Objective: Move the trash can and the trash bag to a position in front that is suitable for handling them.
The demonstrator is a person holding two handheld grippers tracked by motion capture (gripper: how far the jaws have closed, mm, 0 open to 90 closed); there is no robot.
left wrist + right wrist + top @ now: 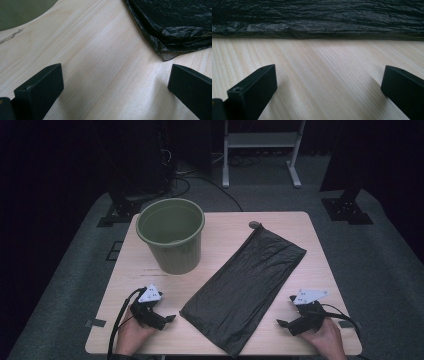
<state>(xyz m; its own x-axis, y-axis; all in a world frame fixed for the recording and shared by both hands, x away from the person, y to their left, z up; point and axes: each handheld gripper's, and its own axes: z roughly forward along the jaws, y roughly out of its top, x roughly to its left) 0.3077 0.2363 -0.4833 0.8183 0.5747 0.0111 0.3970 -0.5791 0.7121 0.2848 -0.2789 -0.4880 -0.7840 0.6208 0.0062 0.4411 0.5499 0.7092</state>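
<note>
A flat black plastic bag (245, 285) lies diagonally across the middle of the wooden table (225, 227). An olive-green bucket (171, 235) stands upright at the back left, empty as far as I see. My left gripper (167, 319) rests on the table near the front left, jaws wide apart, nothing between them. The bag's corner (165, 53) lies just beyond its jaws. My right gripper (282, 323) rests at the front right, also open and empty, facing the bag's long edge (317, 32).
The bucket's wall (20, 12) shows at the upper left of the left gripper view. A small dark round disc (255, 225) sits at the table's back edge. Dark stands and a white frame (262, 150) are on the floor behind.
</note>
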